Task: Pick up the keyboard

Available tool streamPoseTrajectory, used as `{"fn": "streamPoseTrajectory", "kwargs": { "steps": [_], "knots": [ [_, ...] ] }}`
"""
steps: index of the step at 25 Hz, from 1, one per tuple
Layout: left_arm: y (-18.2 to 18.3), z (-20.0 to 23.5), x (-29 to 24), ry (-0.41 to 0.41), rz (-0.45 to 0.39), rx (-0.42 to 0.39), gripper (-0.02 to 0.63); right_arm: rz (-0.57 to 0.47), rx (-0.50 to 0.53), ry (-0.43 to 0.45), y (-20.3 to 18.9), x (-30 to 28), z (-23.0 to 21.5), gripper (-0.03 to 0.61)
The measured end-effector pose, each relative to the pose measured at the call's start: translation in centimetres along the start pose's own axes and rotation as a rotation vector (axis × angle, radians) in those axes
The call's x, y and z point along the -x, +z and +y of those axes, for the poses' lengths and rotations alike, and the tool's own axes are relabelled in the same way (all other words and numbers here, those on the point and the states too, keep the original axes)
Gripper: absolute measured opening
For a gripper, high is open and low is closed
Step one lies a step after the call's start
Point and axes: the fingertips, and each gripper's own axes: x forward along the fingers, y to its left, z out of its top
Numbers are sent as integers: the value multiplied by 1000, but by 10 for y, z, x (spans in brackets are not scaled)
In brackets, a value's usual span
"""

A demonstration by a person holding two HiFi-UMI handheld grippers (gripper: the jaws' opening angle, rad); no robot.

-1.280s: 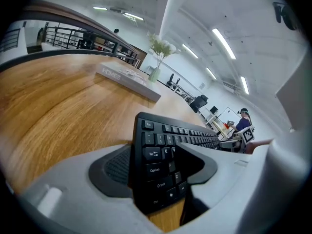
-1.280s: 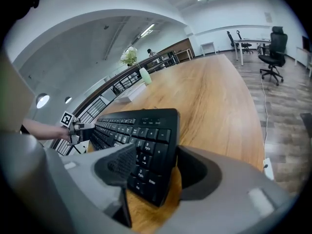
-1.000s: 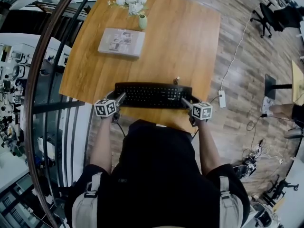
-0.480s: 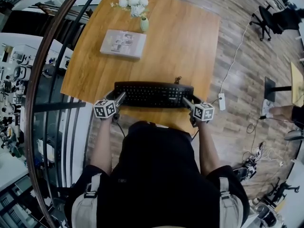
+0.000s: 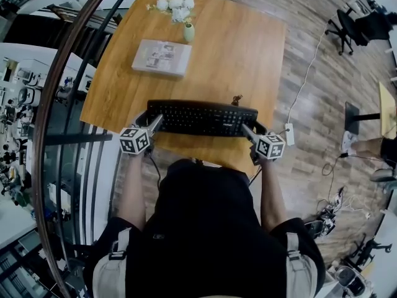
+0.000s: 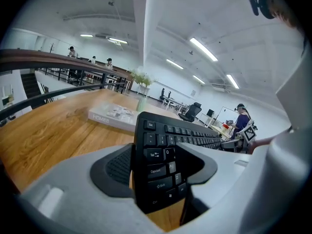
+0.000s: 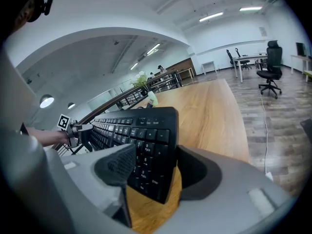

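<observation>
A black keyboard [image 5: 201, 117] hangs tilted above the near part of the wooden table [image 5: 248, 48], held at both ends. My left gripper [image 5: 151, 125] is shut on its left end; in the left gripper view the keyboard [image 6: 165, 155] sits clamped between the grey jaws of my left gripper [image 6: 161, 167]. My right gripper [image 5: 249, 131] is shut on its right end, where the number-pad end of the keyboard [image 7: 146, 145] fills the gap of my right gripper [image 7: 151, 172]. Its key side is tipped toward me.
A magazine or flat book [image 5: 161, 57] lies on the far left of the table, with a small green vase of white flowers [image 5: 187, 30] behind it. A curved railing [image 5: 62, 98] runs along the table's left. A power strip [image 5: 289, 132] and cables lie on the floor at right.
The keyboard has risen off the table and shifted away from me, tilting, with both grippers still clamped on its ends. The grippers have spread slightly outward in the head view.
</observation>
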Motion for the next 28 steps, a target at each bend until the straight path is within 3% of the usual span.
{"fn": "streamPoseTrajectory", "kwargs": {
  "steps": [18, 28],
  "knots": [
    [90, -22, 42, 29, -186, -127, 259, -164, 84, 19, 77, 20, 31, 270],
    [115, -37, 71, 37, -279, -127, 259, -248, 160, 24, 119, 48, 55, 270]
  ]
}}
